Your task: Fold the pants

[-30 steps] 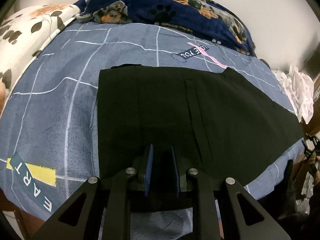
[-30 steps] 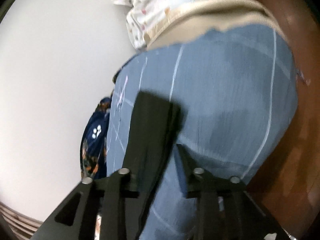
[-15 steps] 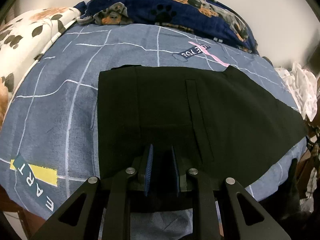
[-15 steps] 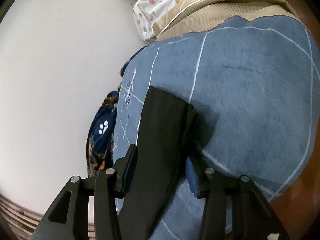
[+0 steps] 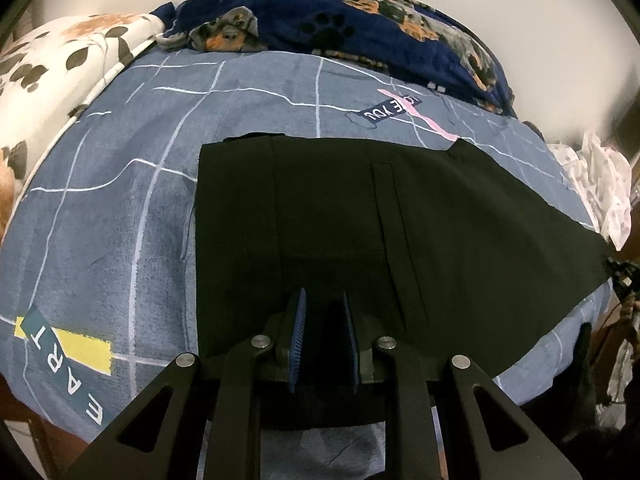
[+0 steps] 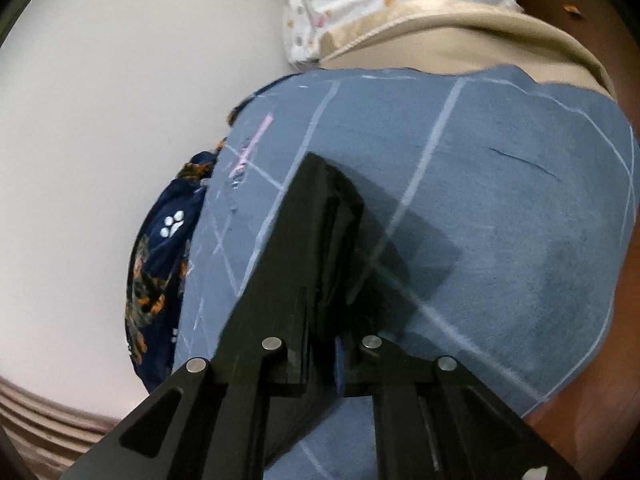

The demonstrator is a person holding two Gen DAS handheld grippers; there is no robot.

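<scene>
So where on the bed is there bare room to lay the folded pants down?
Bare bedspread lies left of the black pants, bordered by the floral pillow, and in a strip between the pants' far edge and the navy paw-print blanket. In the right wrist view, blue cover lies open beyond the pant-leg end. The right edge by the white cloth is crowded.

A bed under a grey-blue sheet with white grid lines (image 5: 120, 208) carries flat black pants (image 5: 440, 232), a navy paw-print blanket (image 5: 360, 20) and a floral pillow (image 5: 52, 64).
</scene>
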